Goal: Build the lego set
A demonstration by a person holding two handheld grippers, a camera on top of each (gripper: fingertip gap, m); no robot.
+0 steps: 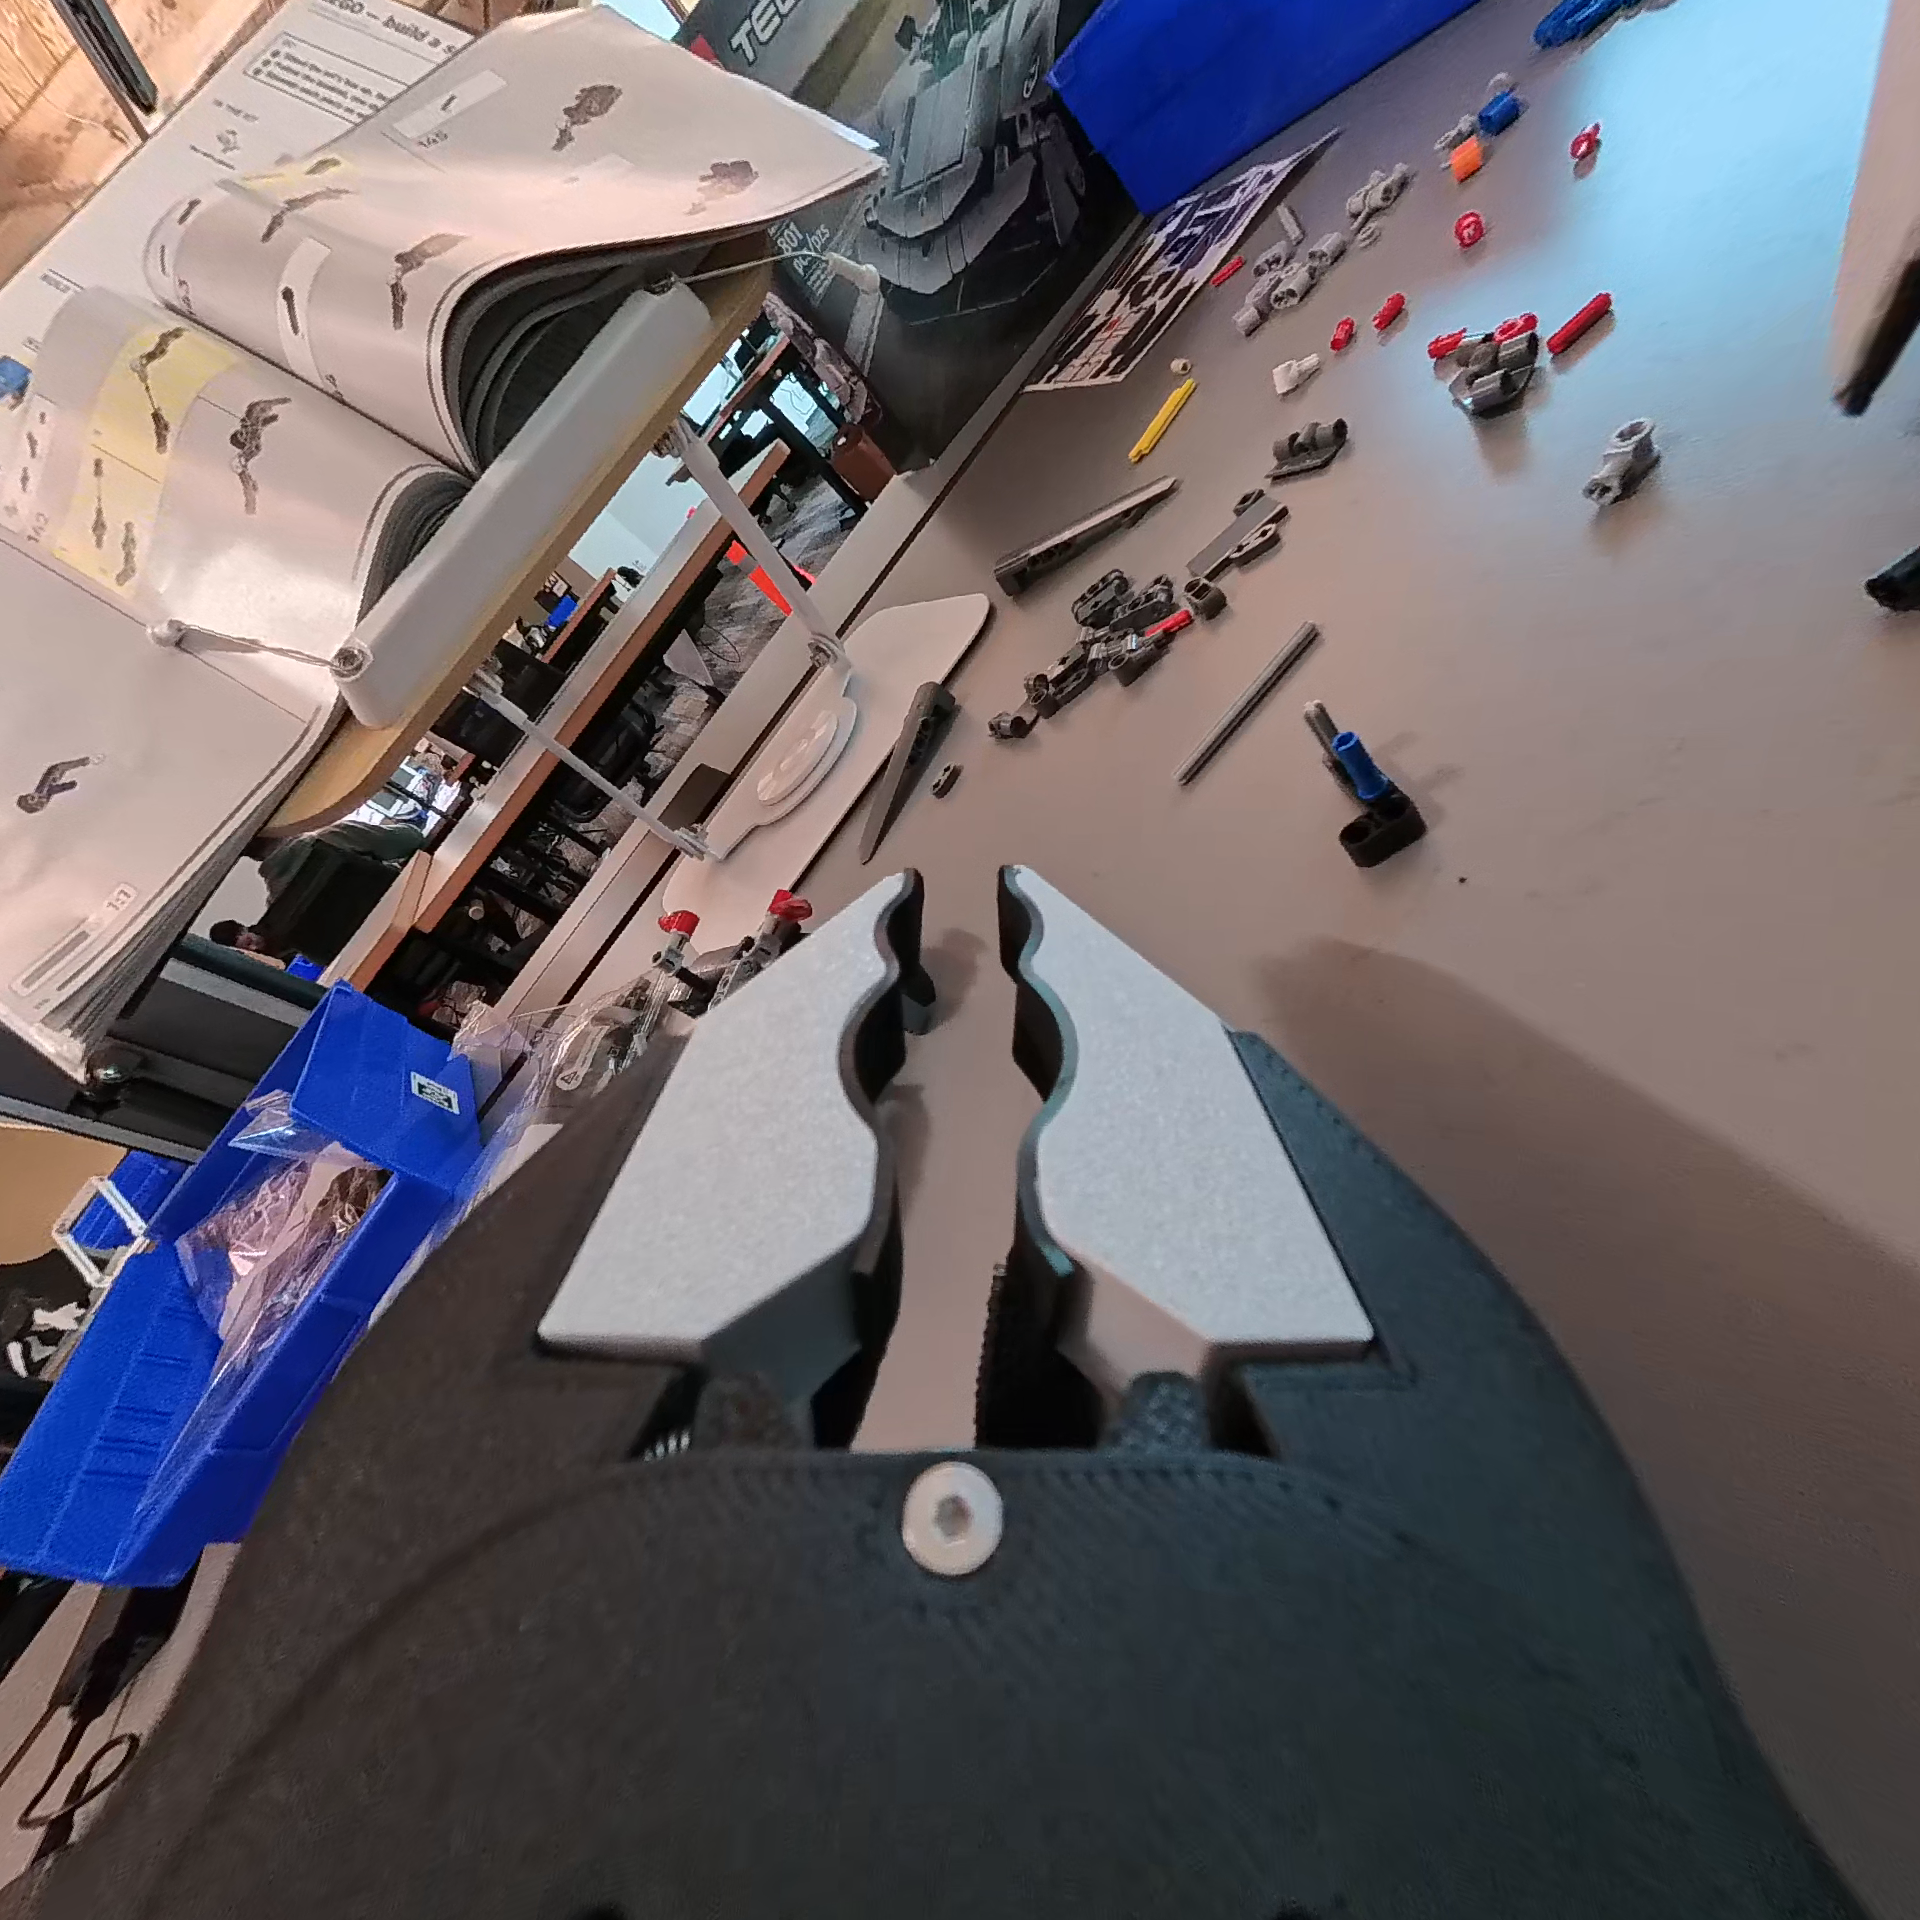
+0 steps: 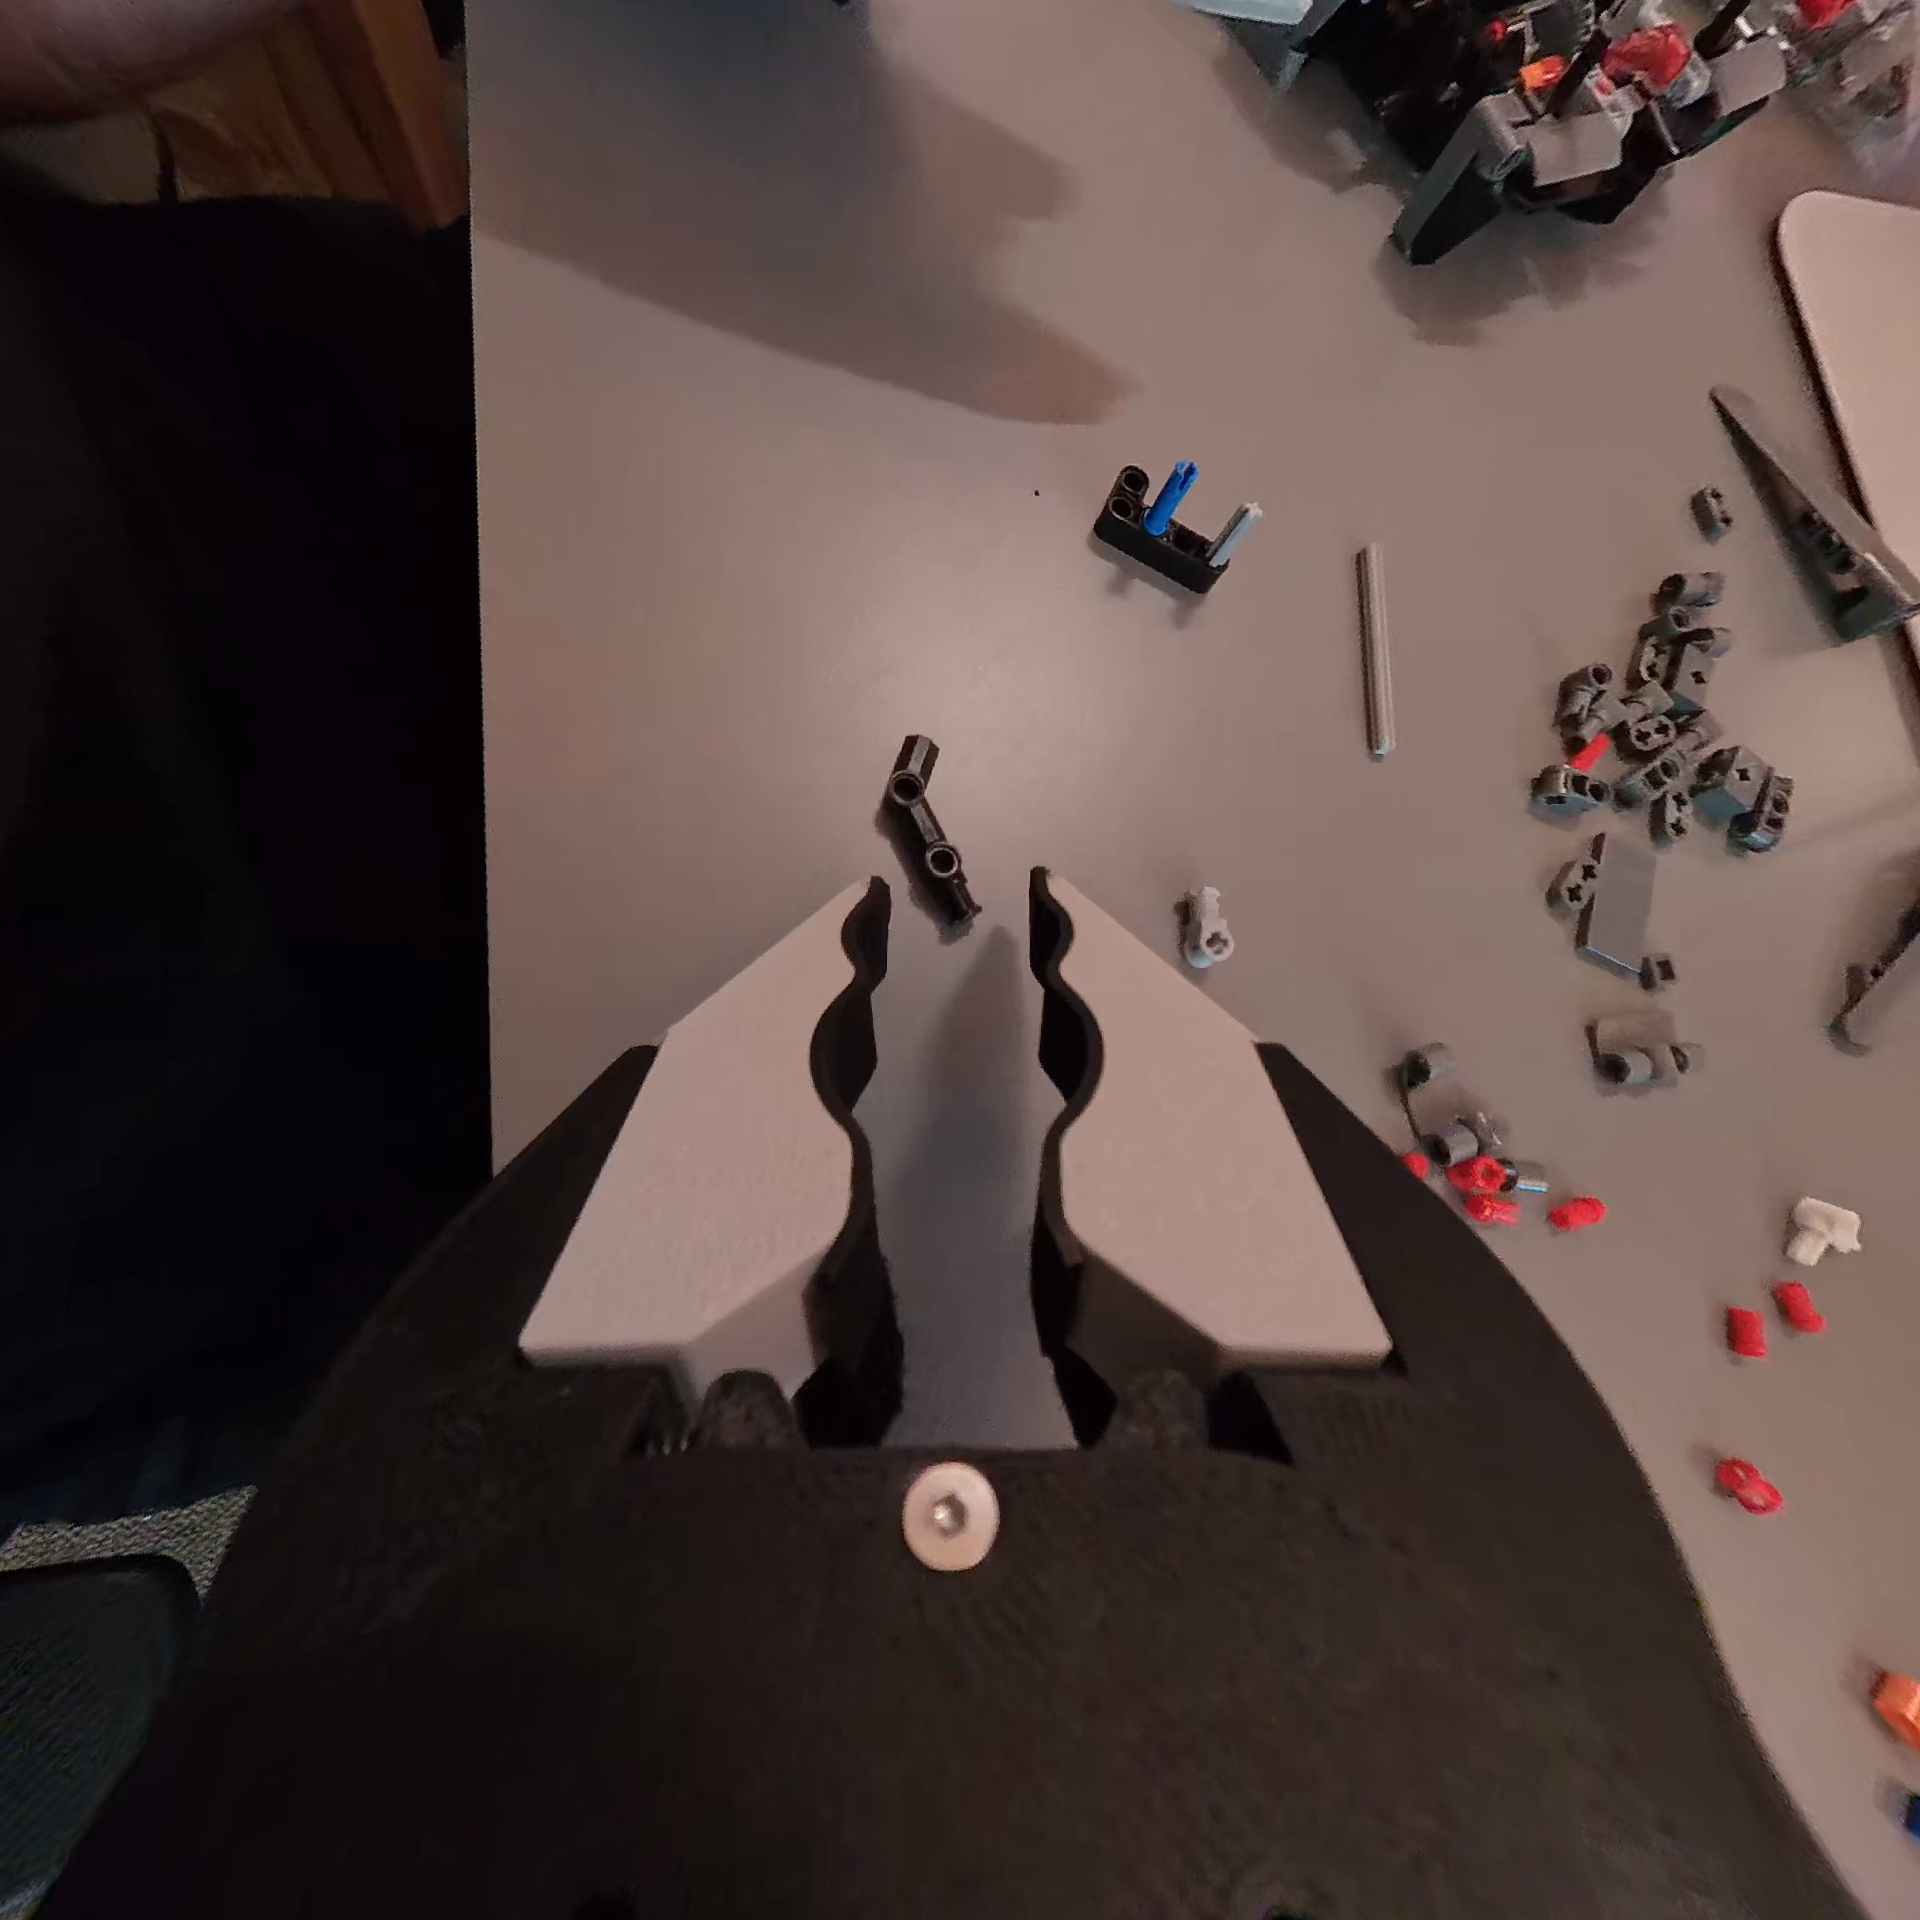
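A black connector with two round holes and a bend near its far end is seen lying flat on the grey table, just above centre in the right wrist view. Its near end is placed just ahead of the parted fingertips of the right gripper, nearer the left one, untouched. The left gripper, at the centre of its own view, is seen with fingers slightly apart; a small dark piece is seen against its left finger, grip unclear.
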